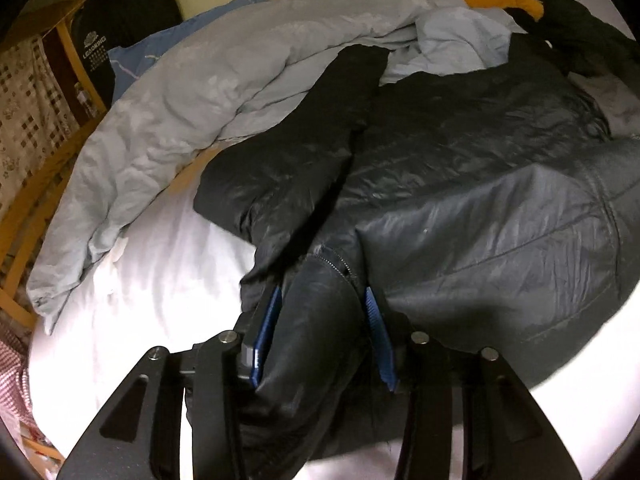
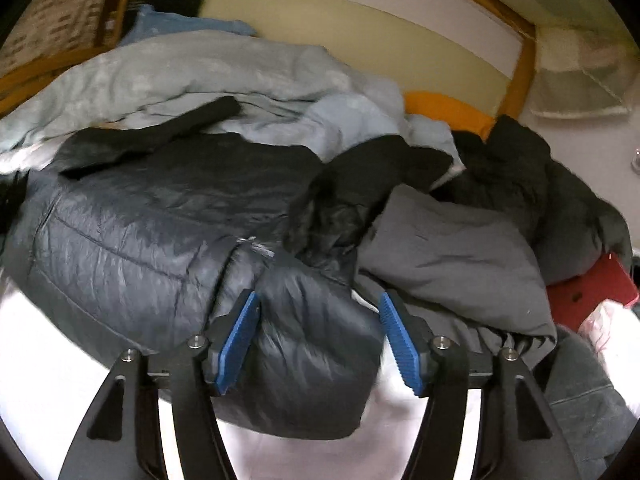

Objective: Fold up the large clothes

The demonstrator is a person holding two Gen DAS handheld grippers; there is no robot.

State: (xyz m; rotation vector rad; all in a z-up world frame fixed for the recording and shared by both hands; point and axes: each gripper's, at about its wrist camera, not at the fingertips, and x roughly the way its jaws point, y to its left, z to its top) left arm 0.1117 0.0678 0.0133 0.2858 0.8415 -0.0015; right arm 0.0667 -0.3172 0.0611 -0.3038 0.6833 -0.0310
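Note:
A large dark puffer jacket [image 1: 472, 184] lies spread on a white bed sheet [image 1: 152, 280]; one sleeve [image 1: 340, 92] reaches up onto the quilt. My left gripper [image 1: 324, 300] has its blue pads [image 1: 268, 320] on either side of a bunched fold of the jacket's zipper edge, jaws part open, the left pad touching the cloth. In the right wrist view the jacket [image 2: 132, 216] fills the left and middle. My right gripper [image 2: 318, 304] stands open around a puffy corner of the jacket, the right pad [image 2: 400, 340] apart from it.
A pale blue quilt [image 1: 200, 96] is heaped at the back of the bed. A wooden bed frame [image 1: 32, 216] runs along the left. A grey garment [image 2: 452, 256], more dark clothes [image 2: 516, 168], an orange item [image 2: 444, 112] and a red object [image 2: 588, 292] lie at the right.

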